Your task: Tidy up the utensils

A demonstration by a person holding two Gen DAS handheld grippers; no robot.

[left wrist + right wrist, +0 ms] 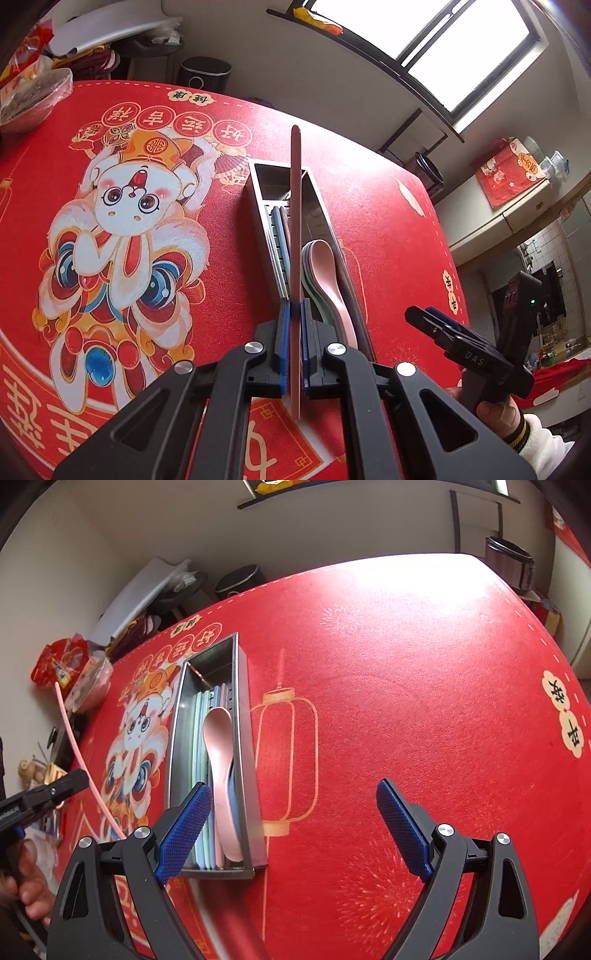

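My left gripper (294,314) is shut on a pink chopstick (295,221) and holds it above the table, over the near end of a steel utensil tray (258,206). The chopstick also shows in the right wrist view (79,753), with the left gripper (79,779) at the far left. The tray (177,716) holds a pink spoon (221,760), pastel chopsticks and more spoons under it; the spoon also shows in the left wrist view (328,273). My right gripper (291,805) is open and empty, just right of the tray's near end. It appears in the left wrist view (424,314) too.
A red printed tablecloth (406,701) covers the table. A covered bowl (33,99) and snack bags (59,661) sit at the table's far left corner. A trash bin (205,74) and a metal pot (511,565) stand beyond the far edge.
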